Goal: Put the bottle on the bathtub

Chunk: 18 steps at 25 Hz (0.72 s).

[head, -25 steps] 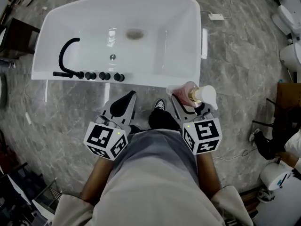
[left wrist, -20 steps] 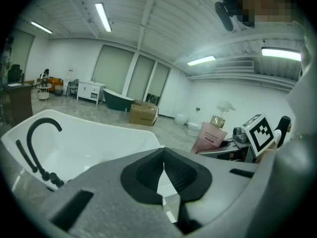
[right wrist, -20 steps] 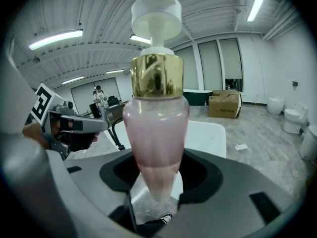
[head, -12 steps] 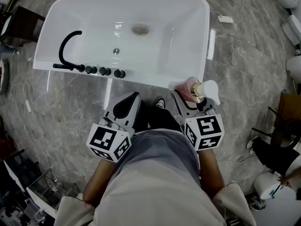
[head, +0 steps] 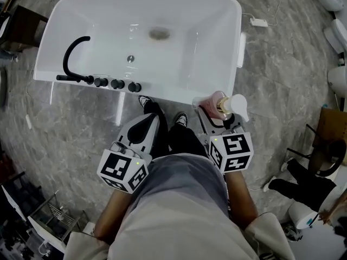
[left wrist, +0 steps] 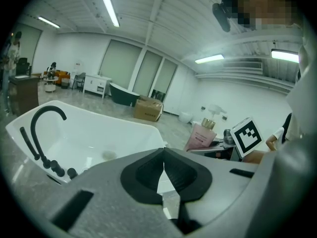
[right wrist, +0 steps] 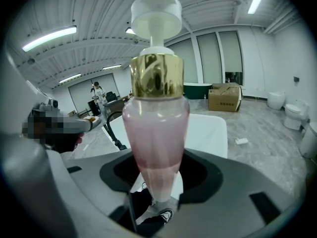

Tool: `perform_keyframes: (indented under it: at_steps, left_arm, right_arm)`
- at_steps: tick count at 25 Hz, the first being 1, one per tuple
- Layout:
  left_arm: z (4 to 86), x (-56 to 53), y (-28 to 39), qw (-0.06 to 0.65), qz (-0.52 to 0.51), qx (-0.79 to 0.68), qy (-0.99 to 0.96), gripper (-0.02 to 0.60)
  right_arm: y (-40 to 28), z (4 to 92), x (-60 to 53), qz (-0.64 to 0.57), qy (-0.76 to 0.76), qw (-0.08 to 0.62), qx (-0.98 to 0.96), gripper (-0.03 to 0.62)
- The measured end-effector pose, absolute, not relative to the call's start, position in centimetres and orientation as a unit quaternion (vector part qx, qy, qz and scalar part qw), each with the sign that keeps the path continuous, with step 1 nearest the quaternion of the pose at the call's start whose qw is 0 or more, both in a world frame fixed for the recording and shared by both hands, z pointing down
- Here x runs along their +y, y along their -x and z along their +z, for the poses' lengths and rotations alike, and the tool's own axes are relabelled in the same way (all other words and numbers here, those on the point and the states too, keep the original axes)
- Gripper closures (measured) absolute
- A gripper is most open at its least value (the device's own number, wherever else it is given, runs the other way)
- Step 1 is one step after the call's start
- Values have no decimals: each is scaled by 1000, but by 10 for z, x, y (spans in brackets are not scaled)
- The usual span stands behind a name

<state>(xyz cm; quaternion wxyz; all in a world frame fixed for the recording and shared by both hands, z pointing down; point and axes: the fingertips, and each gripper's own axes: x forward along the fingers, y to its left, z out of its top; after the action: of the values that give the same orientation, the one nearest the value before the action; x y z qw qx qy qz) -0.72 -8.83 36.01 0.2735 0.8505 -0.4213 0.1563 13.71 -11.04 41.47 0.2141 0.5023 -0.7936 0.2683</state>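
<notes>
A grey marbled floor (head: 282, 64) surrounds the glossy white bathtub (head: 173, 92) with its curved black faucet (head: 70, 64). Just beside the bathtub's near right corner, the right gripper (head: 217, 115) clamps the upright, tapered pink bottle (head: 221, 104). The left gripper (head: 145, 121), near the bathtub's front, has its jaws together, empty.

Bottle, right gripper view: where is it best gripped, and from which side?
The bottle by its pink body, below the gold collar, from the side, as the right gripper does. It stands upright and tapers downward, so gripping higher likely holds firmer.
</notes>
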Motion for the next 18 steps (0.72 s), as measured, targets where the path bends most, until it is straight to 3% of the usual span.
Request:
perform_keyframes:
  at_steps: [18]
  left_arm:
    - [371, -99, 43, 286, 171, -433, -838, 572]
  right_arm:
    - [-101, 464, -128, 291, -483, 236, -791, 373]
